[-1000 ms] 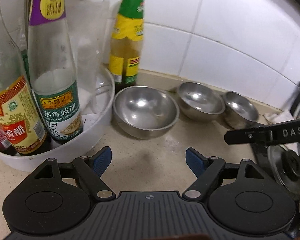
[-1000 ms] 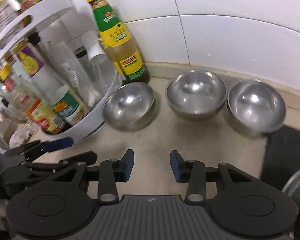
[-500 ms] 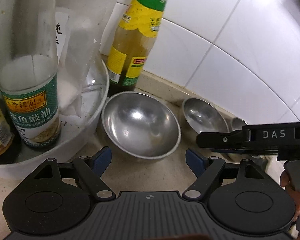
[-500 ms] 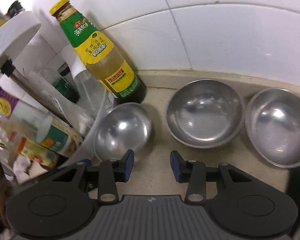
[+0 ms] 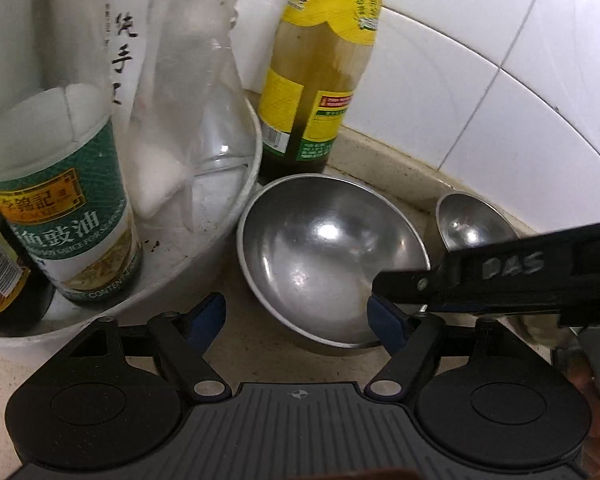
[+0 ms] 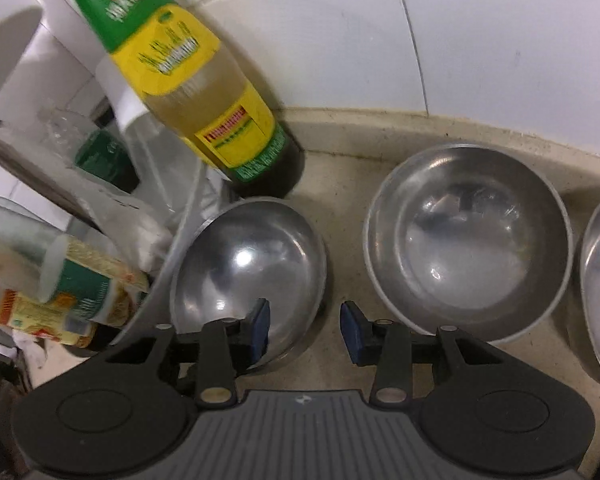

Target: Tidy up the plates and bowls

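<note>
Beside the white tray [image 5: 236, 200], right of it: steel bowl [image 5: 332, 260], upright on the counter. Left gripper [image 5: 296, 316] spread wide before the bowl; right gripper [image 6: 304, 324] spread, straddling the bowl's rim.

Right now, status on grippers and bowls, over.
Both hand-held grippers open: left, right, straddling the rim of the leftmost bowl. Middle bowl untouched. Sauce bottle close behind.

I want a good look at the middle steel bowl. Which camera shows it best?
Right wrist view: the middle bowl shows whole, rim and inside. In the left wrist view it is small, partly hidden behind the right gripper.
</note>
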The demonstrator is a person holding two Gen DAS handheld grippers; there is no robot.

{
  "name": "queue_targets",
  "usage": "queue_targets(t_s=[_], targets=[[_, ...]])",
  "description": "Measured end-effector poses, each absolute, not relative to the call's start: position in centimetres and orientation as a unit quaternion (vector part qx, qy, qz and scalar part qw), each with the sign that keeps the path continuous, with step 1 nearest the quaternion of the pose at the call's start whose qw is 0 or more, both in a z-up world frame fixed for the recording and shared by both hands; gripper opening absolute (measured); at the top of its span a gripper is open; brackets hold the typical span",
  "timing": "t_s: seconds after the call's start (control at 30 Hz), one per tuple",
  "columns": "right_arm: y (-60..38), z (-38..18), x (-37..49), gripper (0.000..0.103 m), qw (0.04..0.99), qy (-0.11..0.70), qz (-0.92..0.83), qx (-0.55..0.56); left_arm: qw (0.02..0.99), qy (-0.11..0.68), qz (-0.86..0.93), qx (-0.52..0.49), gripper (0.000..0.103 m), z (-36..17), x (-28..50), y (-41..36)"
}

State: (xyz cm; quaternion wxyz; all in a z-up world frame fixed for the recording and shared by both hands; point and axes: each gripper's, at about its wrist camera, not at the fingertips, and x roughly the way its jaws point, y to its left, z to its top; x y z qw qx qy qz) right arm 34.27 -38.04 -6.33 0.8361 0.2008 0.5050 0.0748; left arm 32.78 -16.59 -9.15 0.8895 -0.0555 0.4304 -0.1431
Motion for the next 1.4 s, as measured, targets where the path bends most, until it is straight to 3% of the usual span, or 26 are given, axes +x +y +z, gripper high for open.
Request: queue_targets(t_s=[0.03, 0.07, 0.13, 0.77, 1.2, 1.4], targets=[[-38.0, -6.7, 34.4, 0.021, 0.834, 0.509, 0.078, 0.199, 0.885, 0.438, -0.150, -0.051, 0.060, -9.3, 32.9, -16.7], [-38.1, -7.0, 34.2, 0.019, 0.833, 0.511, 0.078, 0.198, 0.881, 0.445, -0.151, -0.048, 0.053, -9.6, 33.0, -16.7], [-38.0, -7.2, 33.8, 0.017, 0.833, 0.514, 0.079, 0.190, 0.879, 0.449, -0.158, -0.042, 0.046, -10.1, 32.7, -16.6], [-40.1, -4.8, 22.0, 0.016, 0.807, 0.541, 0.099, 0.215, 0.837, 0.464, -0.290, 0.024, 0.043, -7.8, 23.6, -16.5], [-41.7, -6.3, 17.0, 0.018, 0.780, 0.568, 0.056, 0.257, 0.805, 0.485, -0.332, 0.077, 0.043, -9.0, 21.2, -18.7], [-42.0, -7.1, 17.1, 0.021, 0.776, 0.569, 0.044, 0.270, 0.807, 0.483, -0.331, 0.079, 0.050, -9.1, 21.6, -18.3]])
